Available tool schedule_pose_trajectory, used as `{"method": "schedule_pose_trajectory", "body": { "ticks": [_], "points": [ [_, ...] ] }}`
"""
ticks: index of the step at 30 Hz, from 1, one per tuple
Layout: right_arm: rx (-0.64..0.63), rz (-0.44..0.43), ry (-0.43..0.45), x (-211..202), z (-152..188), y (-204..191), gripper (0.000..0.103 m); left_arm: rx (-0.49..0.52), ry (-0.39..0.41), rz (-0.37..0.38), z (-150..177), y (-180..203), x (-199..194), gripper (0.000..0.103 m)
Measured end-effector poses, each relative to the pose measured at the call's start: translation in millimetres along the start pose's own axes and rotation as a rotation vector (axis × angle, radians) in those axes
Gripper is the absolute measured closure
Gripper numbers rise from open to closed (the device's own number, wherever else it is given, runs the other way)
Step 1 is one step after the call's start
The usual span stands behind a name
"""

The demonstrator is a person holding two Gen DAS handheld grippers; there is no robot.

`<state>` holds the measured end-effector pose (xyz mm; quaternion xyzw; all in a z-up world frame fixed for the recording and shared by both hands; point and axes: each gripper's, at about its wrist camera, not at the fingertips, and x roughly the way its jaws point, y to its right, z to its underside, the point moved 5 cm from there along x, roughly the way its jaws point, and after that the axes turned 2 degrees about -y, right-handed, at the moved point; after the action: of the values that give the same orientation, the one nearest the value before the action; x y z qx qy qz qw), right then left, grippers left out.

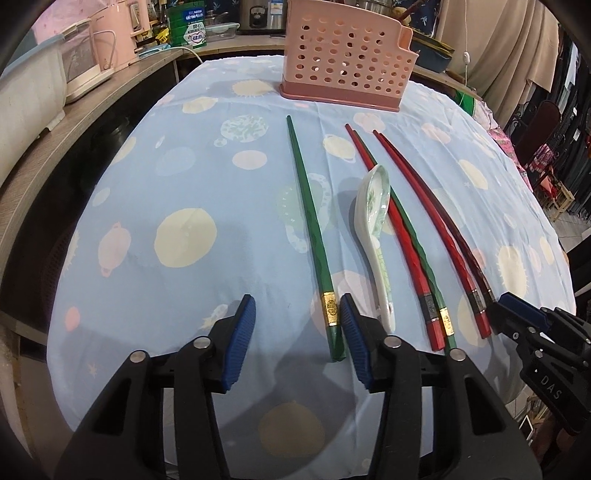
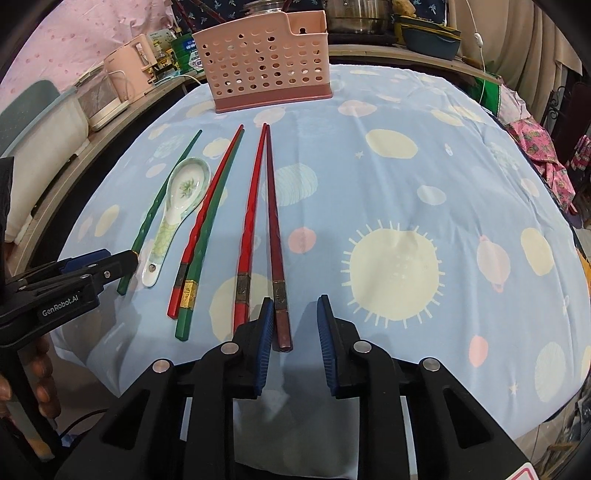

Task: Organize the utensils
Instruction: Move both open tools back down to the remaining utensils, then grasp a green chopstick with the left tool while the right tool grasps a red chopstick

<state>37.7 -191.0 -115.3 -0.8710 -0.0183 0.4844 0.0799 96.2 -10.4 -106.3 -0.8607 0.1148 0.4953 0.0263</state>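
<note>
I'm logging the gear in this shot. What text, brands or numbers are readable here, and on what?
"GenRobot.AI": on the left gripper, seen from the right wrist.
"DAS": on the right gripper, seen from the left wrist.
Green packages behind the table: printed text, too blurred to read.
Chopstick bands: embossed marks, unreadable.

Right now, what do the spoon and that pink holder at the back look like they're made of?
The spoon looks like glazed ceramic: glossy white with a green painted pattern, though melamine is possible. The pink holder looks like matte molded plastic: thin walls punched with rows of round holes, on a darker pink base.
</note>
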Motion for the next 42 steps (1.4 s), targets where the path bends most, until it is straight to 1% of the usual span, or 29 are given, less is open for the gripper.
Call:
{"method": "schedule_pose_trajectory", "body": {
  "ticks": [2,3,4,5,6,7,8,16,19,24,29,35,39,42],
  "points": [
    [0.001,0.001,0.000,0.1,-0.4,0.2,0.083,-0.003,0.002,0.006,-0.2,-0.8,-0.3,0.076],
    [0.000,0.002,0.001,0.1,-0.6,0.4,0.083,-0.003,0.002,0.011,-0.4,-1.1,-0.4,0.079],
    [0.001,0.003,0.001,0.2,-1.0,0.5,0.086,-0.006,0.002,0.016,-0.6,-1.6,-0.5,0.086],
    [0.002,0.002,0.002,0.1,-1.1,0.7,0.088,-0.007,0.002,0.022,-0.4,-1.8,-0.6,0.089],
    [0.003,0.001,0.002,0.0,-1.2,0.9,0.089,-0.010,0.002,0.029,-0.2,-2.2,-0.7,0.091],
    [0.003,-0.001,0.002,-0.1,-1.1,0.9,0.092,-0.011,0.002,0.031,-0.6,-2.3,-0.2,0.096],
    [0.003,-0.001,0.002,-0.3,-0.9,0.6,0.094,-0.012,0.002,0.032,-0.6,-2.7,-0.1,0.096],
    [0.001,-0.003,0.018,-6.3,-3.2,1.6,0.096,-0.024,0.021,0.033,-4.6,-5.3,-9.8,0.096],
    [0.005,-0.005,0.046,-15.4,-8.9,2.7,0.096,-0.034,0.042,0.035,-10.1,-8.3,-20.5,0.096],
    [0.012,-0.016,0.109,-36.2,-27.3,3.5,0.096,-0.055,0.097,0.045,-29.3,-12.9,-43.1,0.096],
    [0.029,-0.022,0.199,-64.2,-56.9,9.4,0.096,-0.071,0.173,0.055,-59.6,-17.5,-69.5,0.096],
    [0.063,-0.038,0.309,-95.1,-103.7,22.1,0.096,-0.068,0.295,0.056,-111.4,-21.2,-103.9,0.096],
    [0.085,-0.061,0.372,-110.0,-135.8,29.0,0.096,-0.067,0.360,0.064,-145.1,-20.0,-121.8,0.096],
    [0.086,-0.060,0.416,-117.8,-159.3,31.3,0.096,-0.059,0.399,0.072,-169.6,-15.7,-132.7,0.096]
  ]
}}
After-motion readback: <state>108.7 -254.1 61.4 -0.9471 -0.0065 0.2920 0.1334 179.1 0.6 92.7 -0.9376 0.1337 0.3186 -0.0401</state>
